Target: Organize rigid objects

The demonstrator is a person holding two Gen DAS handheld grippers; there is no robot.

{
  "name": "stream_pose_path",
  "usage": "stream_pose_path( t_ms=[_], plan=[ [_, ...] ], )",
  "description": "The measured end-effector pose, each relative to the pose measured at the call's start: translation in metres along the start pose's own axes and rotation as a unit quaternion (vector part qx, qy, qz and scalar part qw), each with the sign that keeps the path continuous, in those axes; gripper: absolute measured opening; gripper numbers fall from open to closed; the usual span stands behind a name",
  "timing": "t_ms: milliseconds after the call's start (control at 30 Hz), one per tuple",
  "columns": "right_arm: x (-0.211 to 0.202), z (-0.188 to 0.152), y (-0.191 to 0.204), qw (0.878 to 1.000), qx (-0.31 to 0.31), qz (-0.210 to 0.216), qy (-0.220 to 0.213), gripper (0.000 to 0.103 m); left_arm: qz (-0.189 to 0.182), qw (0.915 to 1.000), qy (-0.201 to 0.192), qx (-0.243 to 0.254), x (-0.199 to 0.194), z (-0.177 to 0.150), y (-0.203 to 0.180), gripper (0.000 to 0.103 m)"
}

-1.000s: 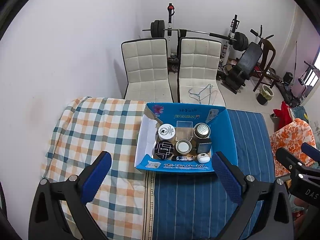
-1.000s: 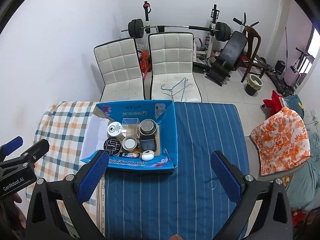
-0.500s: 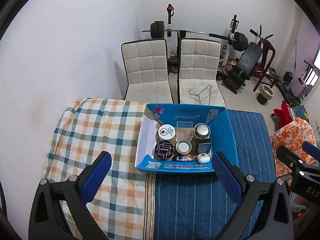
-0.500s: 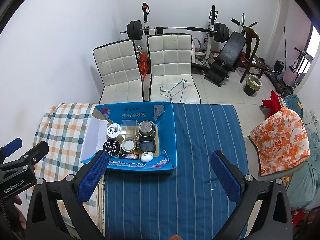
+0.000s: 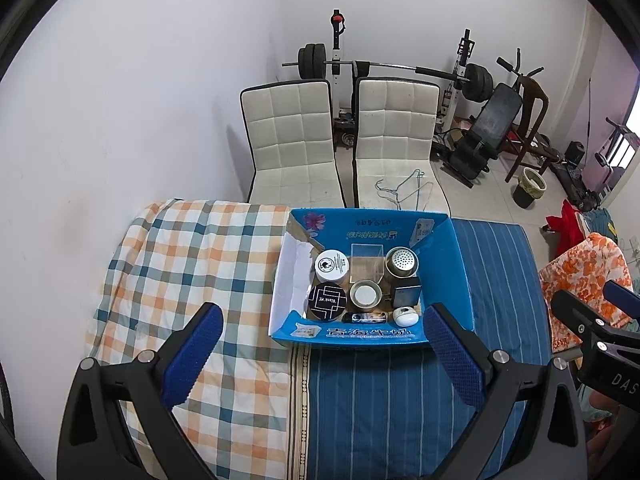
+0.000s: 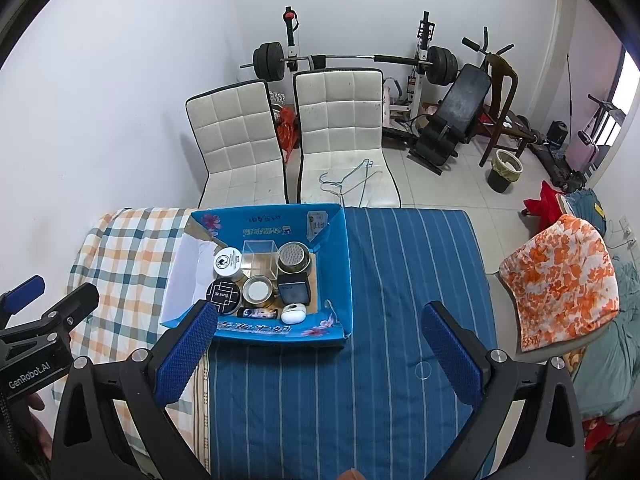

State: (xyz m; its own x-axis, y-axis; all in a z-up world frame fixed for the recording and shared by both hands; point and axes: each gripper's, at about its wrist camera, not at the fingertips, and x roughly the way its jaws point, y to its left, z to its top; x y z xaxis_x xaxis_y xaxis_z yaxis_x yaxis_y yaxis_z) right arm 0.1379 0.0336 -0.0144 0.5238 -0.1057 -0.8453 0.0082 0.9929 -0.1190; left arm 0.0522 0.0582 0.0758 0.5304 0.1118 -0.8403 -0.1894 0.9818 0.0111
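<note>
A blue cardboard box [image 5: 444, 280] [image 6: 334, 260] sits on the bed. It holds several rigid items: a white-lidded jar [image 5: 331, 265], a clear cube [image 5: 366, 258], a metal strainer cup [image 5: 401, 262], a black round tin [image 5: 327, 300], a small tin [image 5: 365, 294], a black cube [image 5: 406, 294], a white earbud case [image 5: 405, 316] and a dark tube [image 5: 366, 317]. My left gripper [image 5: 320, 354] is open and empty, above the bed before the box. My right gripper [image 6: 318, 352] is open and empty, right of the box's front.
The bed has a plaid blanket [image 5: 192, 264] on the left and a blue striped cover [image 6: 400, 280] on the right. Two white chairs [image 5: 292, 148] stand behind it, one with wire hangers [image 5: 404, 188]. Gym gear lines the wall. An orange floral cushion [image 6: 560, 280] lies at right.
Both grippers have drifted slightly; the box sits a touch lower and nearer in the right wrist view. Nothing was grasped or released.
</note>
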Motion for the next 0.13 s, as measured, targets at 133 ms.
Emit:
stream_pose_path(
  t_ms=[133],
  plan=[
    [-0.0007,-0.0015,-0.0004,1.000,0.000,-0.001,-0.001,0.103,-0.002,1.0000,-0.002,0.001,-0.0002,0.0044,0.0018,0.103]
  ],
)
